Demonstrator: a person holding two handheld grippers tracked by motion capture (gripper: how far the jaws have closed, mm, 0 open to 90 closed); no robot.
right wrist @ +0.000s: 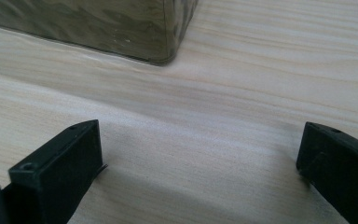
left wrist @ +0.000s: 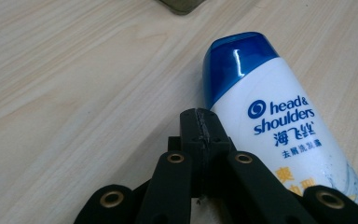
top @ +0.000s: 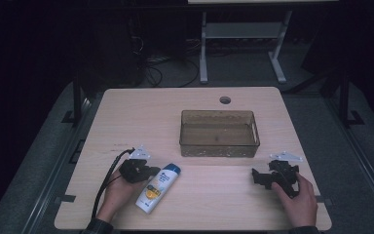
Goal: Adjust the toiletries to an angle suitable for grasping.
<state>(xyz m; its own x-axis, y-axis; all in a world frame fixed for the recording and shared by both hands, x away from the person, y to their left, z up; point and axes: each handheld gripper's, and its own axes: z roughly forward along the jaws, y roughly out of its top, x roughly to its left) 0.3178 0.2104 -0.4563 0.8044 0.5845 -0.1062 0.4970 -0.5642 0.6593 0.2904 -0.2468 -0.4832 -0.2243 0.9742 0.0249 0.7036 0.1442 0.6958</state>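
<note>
Left gripper (top: pixel 148 170) sat low in the left hand (top: pixel 117 190), jaws pressed together; right gripper (top: pixel 259 176) rested low, jaws spread wide.

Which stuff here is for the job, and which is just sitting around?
For the job:
- shampoo bottle, lying beside the shut left gripper
- open right gripper
- clear bin

Just sitting around:
- desk frame behind the table

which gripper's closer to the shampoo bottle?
Left. The left gripper, jaws shut, sits right beside the shampoo bottle near its blue cap. The right gripper, jaws open, is far across the table.
</note>
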